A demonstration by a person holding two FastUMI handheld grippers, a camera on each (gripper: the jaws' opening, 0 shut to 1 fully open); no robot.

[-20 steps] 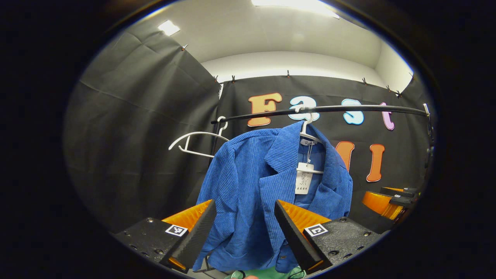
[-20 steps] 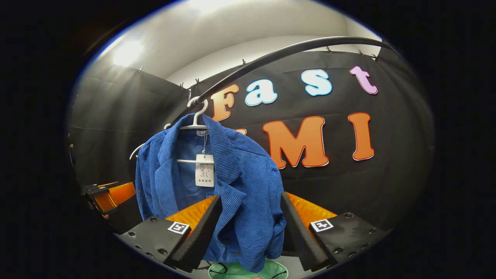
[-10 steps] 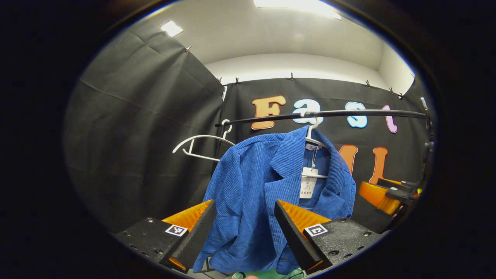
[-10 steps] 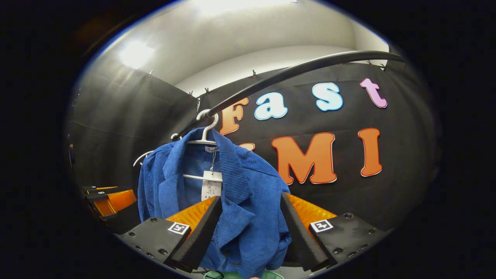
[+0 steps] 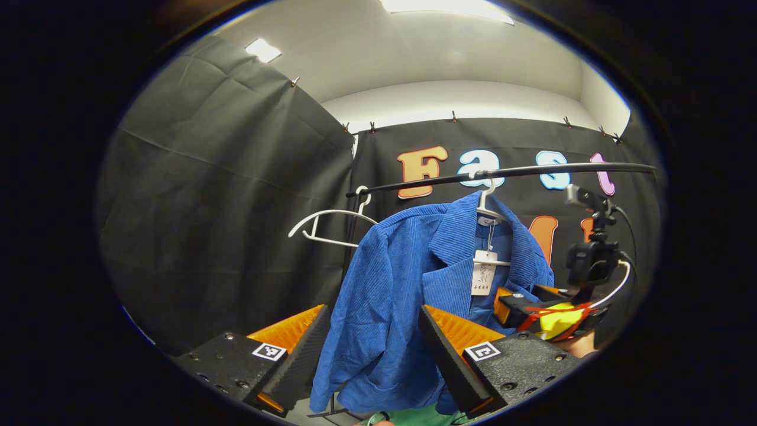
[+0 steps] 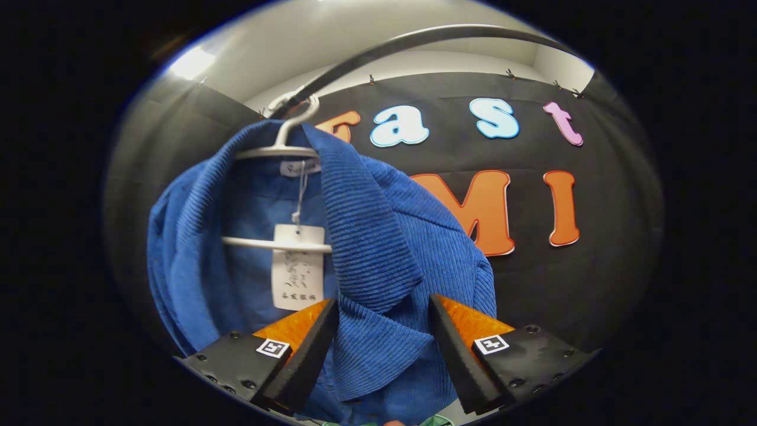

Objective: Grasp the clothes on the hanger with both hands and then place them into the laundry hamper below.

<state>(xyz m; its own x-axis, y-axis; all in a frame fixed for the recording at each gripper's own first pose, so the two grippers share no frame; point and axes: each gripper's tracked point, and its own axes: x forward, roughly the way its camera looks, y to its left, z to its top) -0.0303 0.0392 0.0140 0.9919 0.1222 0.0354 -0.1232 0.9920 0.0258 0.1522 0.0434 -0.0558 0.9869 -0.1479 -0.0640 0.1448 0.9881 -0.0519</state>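
Observation:
A blue corduroy jacket (image 5: 402, 284) hangs on a white hanger (image 5: 489, 204) from the black rail (image 5: 508, 173). In the left gripper view my left gripper (image 5: 371, 349) is open, short of the jacket's lower front. The right gripper (image 5: 547, 310) appears there at the jacket's far side, close against the cloth. In the right gripper view the jacket (image 6: 366, 248) looms large and its lapel lies between the spread fingers of my right gripper (image 6: 384, 349), which is open. A white tag (image 6: 297, 275) dangles from the hanger (image 6: 278, 148). A green hamper rim (image 5: 414, 417) peeks out below.
A second, bare white hanger (image 5: 328, 222) hangs at the left end of the rail, beside the jacket. Black cloth walls close in the back and left. The rail (image 6: 414, 41) arcs overhead in the right gripper view.
My right gripper has moved in close to the jacket, so the lapel now sits between its fingers. My left gripper has shifted left a little, and the jacket sits further right in its view.

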